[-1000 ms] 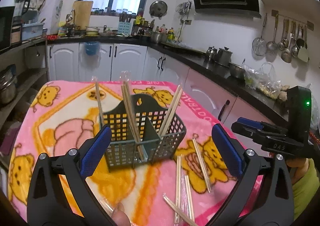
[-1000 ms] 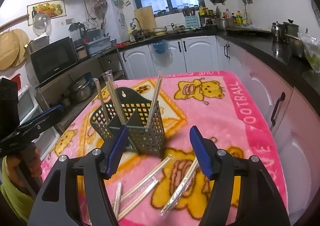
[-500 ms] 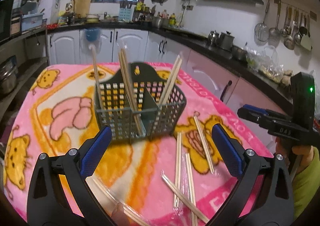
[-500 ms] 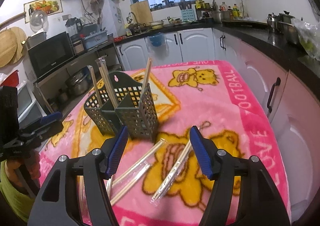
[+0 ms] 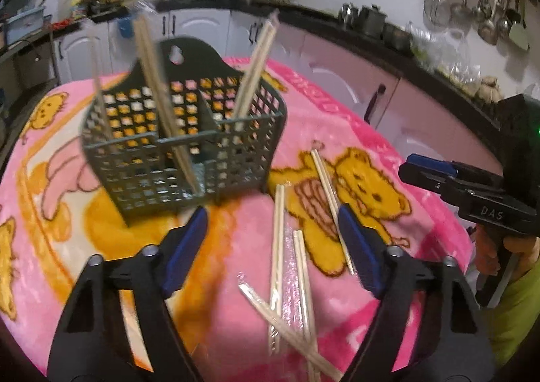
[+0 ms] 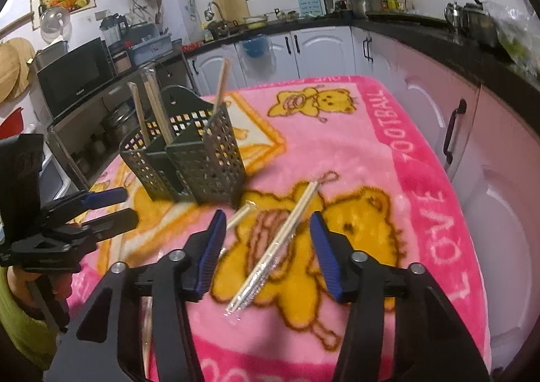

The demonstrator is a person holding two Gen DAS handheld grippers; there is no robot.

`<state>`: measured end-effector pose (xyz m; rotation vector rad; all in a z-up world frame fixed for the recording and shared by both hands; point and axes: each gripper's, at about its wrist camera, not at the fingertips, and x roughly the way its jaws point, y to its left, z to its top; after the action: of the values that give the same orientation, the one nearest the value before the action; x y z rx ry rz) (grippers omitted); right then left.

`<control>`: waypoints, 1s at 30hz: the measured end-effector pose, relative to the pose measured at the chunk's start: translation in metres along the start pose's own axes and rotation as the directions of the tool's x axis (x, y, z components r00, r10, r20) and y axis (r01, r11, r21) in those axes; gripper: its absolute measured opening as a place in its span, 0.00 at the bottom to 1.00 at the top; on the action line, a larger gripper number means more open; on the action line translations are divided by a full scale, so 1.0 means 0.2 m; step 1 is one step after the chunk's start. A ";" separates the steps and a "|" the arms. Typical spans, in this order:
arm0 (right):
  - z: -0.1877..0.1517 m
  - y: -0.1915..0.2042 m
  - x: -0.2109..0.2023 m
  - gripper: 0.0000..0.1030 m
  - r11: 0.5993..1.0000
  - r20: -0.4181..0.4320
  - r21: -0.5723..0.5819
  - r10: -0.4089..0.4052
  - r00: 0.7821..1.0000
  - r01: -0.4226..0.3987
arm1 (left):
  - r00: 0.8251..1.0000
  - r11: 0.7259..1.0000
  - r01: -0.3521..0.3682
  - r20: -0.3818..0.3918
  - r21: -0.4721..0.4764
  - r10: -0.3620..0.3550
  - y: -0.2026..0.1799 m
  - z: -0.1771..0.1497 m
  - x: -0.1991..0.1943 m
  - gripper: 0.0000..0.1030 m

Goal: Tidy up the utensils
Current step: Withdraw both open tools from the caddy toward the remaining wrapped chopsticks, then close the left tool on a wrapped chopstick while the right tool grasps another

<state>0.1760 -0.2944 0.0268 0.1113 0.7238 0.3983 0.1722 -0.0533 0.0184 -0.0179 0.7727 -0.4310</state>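
A dark green slotted utensil caddy (image 5: 182, 142) stands on the pink bear blanket (image 5: 337, 105) and holds several pairs of wooden chopsticks upright. It also shows in the right wrist view (image 6: 192, 155). Several wrapped chopstick pairs (image 5: 287, 247) lie loose on the blanket in front of it. My left gripper (image 5: 271, 243) is open and empty, hovering just above the loose pairs. My right gripper (image 6: 266, 247) is open and empty above one wrapped pair (image 6: 280, 240) on the bear print. Each gripper shows in the other's view, the right (image 5: 428, 169) and the left (image 6: 108, 206).
The blanket-covered table ends near white and pink cabinets (image 6: 472, 132) on the right. A black counter (image 5: 388, 34) with pots runs behind. A microwave (image 6: 71, 74) and shelves stand at the left.
Both grippers have moved forward and down toward the loose chopsticks. The caddy now looms larger in the left view. Both stay open and empty.
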 end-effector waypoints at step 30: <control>0.22 -0.38 0.74 0.32 0.991 -0.238 0.131 0.038 0.971 -0.007 | 0.971 0.995 -0.094 -0.219 0.008 0.094 -0.14 0.05 0.65 0.33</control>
<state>0.3306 -0.3048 -0.0499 0.1964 0.9883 0.3904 0.2500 -0.1303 -0.0570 0.0649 0.9872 -0.3449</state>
